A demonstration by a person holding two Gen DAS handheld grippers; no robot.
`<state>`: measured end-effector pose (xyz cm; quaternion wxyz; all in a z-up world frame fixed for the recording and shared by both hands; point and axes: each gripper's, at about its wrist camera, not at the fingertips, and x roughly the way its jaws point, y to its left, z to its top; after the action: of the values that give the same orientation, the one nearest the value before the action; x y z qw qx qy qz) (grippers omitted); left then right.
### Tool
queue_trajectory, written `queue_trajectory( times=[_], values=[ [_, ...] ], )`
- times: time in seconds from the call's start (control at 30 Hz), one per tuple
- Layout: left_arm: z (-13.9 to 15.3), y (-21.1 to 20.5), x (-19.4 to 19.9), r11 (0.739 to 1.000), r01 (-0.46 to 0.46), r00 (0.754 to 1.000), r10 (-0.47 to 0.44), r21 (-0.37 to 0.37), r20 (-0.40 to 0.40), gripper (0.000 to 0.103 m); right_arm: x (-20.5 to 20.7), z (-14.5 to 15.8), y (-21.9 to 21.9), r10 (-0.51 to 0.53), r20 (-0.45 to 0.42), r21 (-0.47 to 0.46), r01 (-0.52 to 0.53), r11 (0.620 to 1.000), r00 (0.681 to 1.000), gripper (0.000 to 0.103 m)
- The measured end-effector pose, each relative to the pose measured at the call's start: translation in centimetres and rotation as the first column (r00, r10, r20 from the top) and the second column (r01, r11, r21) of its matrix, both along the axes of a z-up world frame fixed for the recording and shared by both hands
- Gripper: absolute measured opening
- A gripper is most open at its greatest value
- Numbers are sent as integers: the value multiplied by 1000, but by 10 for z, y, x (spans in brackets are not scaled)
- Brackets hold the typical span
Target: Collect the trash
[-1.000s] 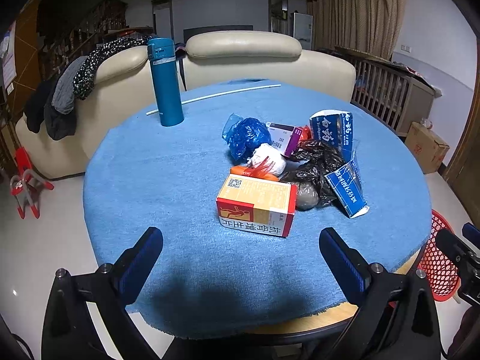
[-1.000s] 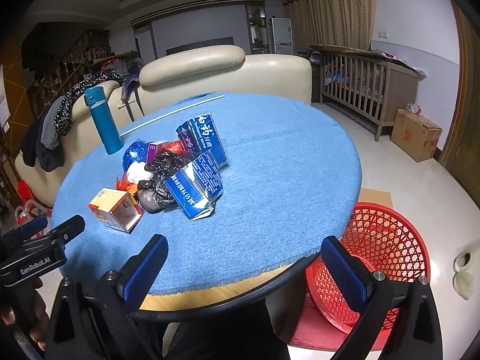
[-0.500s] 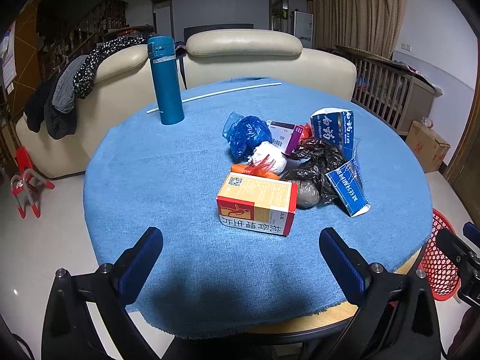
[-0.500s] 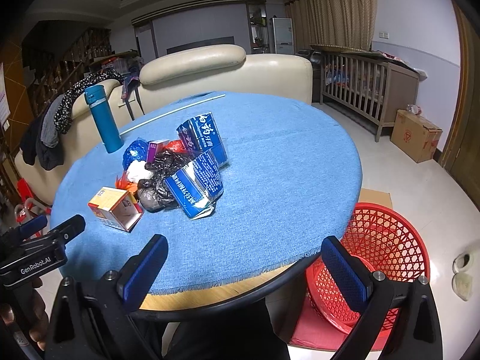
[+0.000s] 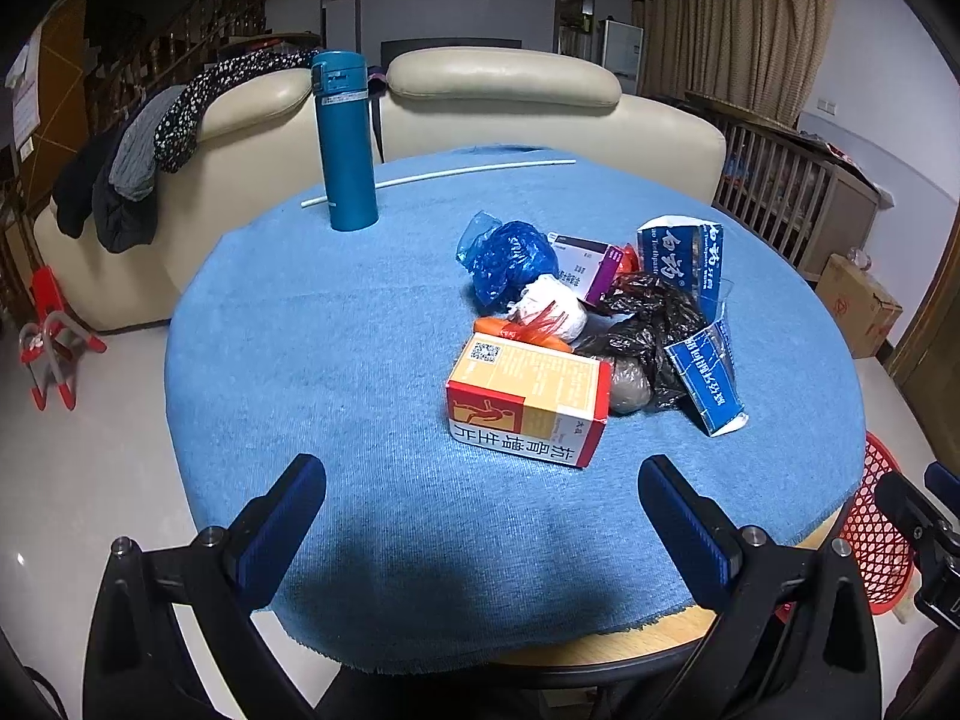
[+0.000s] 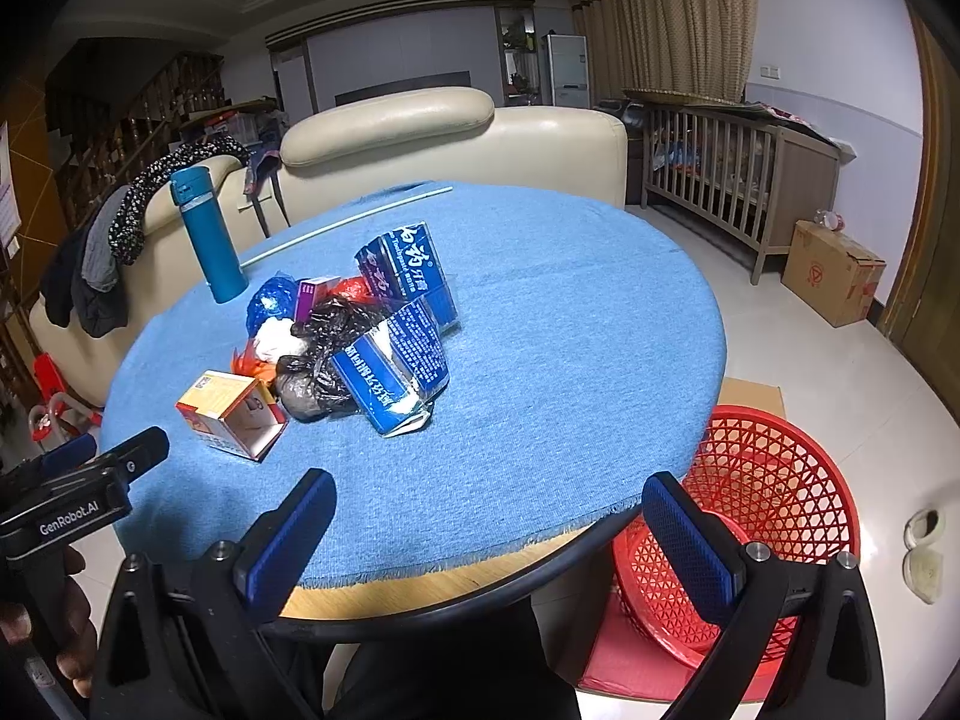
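Trash pile [image 5: 591, 324] sits mid-worktop [image 5: 336, 360], just beyond the left gripper [image 5: 480, 507], jaws spread wide with nothing in them. Right gripper [image 6: 489, 525] hangs at the near edge, jaws wide too, red basket [image 6: 774, 480] on the floor to the right.

Red basket [image 5: 879, 540] mostly hidden by table edge; grey lump [image 5: 630, 387] prob. bagged.
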<state>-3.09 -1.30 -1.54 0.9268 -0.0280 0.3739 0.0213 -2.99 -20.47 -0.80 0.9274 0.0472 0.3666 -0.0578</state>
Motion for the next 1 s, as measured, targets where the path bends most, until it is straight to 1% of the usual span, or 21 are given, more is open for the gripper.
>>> queue_trajectory(
  times=[1.0],
  values=[
    [-9,-1,0,1000,7,999,-8,-10,-32,103,1,-5,1,7,-14,2,-7,1000,1000,103]
  ],
)
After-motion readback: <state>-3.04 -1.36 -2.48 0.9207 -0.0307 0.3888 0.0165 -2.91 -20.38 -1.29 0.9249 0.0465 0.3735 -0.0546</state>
